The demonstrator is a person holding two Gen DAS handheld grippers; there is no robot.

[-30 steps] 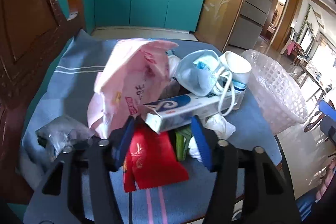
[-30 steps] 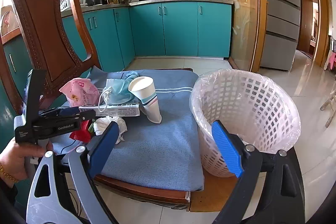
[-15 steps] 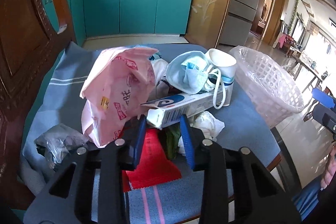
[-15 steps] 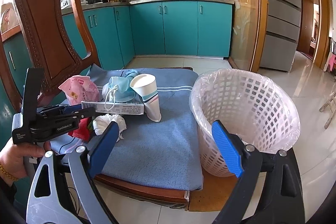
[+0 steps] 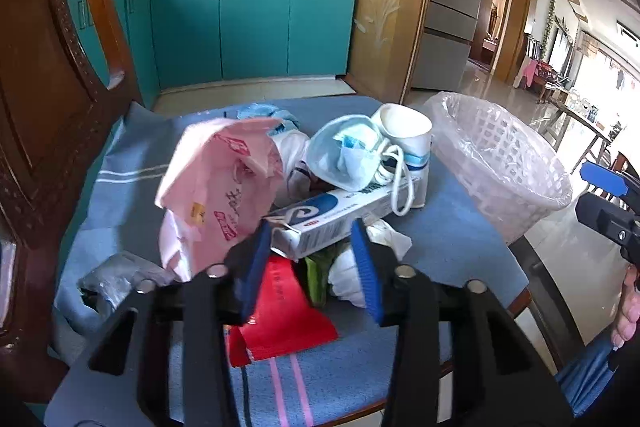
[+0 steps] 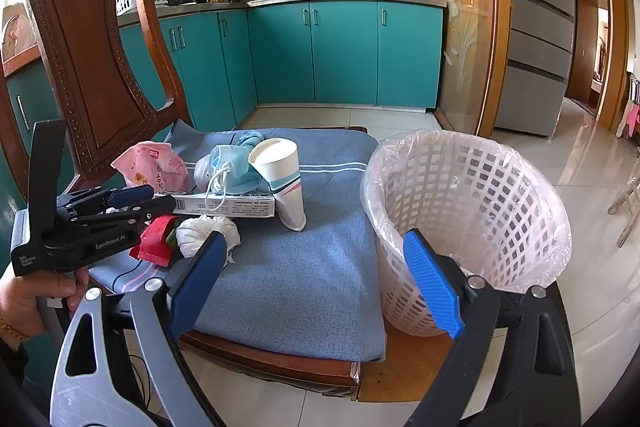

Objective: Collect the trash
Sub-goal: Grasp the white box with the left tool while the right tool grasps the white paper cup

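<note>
Fingers on the left gripper have just been closing and now clamp the toothpaste box's near end; right gripper hangs wide open by the basket, so box probably goes first.

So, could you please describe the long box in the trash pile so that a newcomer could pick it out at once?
Start at the wooden chair with the blue cushion. The trash pile lies on its left half, away from the white basket. The toothpaste box is the long white carton with a blue swirl, under the blue face mask; it is the pile's only stiff, straight-edged item.
</note>
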